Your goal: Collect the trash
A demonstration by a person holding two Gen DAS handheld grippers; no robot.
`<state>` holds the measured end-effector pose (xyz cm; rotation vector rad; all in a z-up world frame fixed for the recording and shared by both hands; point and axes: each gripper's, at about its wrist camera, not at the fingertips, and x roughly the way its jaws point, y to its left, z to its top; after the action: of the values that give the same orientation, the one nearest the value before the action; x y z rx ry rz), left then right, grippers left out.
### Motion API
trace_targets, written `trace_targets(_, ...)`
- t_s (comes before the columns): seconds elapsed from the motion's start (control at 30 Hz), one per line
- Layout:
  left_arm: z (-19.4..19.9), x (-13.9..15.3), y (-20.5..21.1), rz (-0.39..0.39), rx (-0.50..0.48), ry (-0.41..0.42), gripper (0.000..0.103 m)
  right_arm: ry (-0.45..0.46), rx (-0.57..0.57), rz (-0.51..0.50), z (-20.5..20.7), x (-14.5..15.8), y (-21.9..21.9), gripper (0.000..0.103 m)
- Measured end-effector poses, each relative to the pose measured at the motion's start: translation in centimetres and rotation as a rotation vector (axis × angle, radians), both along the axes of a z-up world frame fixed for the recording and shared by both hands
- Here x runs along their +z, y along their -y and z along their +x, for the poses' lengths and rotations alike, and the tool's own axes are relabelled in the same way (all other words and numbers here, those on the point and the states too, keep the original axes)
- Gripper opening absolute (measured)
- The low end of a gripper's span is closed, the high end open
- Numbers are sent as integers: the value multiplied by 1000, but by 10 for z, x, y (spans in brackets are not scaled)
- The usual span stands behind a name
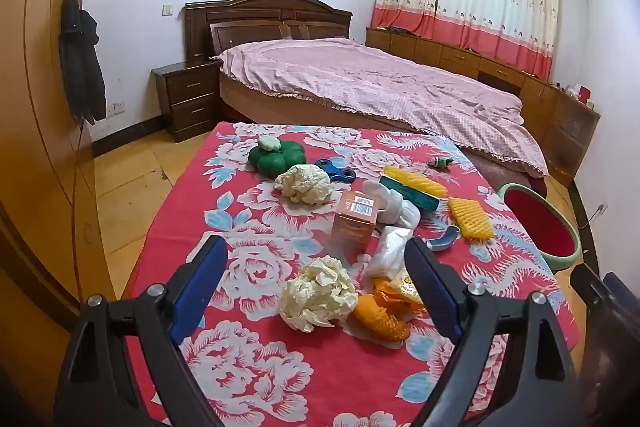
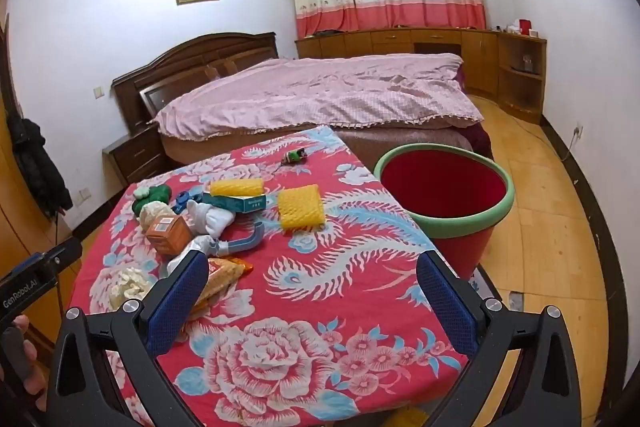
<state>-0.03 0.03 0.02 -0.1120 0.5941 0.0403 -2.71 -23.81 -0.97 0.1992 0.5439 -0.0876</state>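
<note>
Both tools, left (image 1: 316, 281) and right (image 2: 312, 291), hover spread wide and empty above the red floral-clothed counter (image 1: 280, 367); crumpled cream paper wad (image 1: 318, 291) at frame centre.

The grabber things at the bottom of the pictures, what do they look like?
Each one is a black plastic claw with two long fingers. The left gripper and right gripper have bumpy blue pads inside and shiny silver bolts. One black body has white letters reading GenRobot.AI.

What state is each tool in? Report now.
Left tool: open, holding nothing, above the crumpled paper ball.
Right tool: open, holding nothing, over the floral tablecloth.
</note>
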Motion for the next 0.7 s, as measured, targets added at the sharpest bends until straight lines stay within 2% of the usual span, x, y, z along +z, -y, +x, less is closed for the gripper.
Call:
trace_targets(0.57, -7, -5, -2, 11, 11, -12, 90, 0, 2, 3, -1, 0, -1, 103)
trace_targets(0.7, 1, -5, 0, 16, 6, -25, 90, 1, 1, 4, -1, -1, -1, 103)
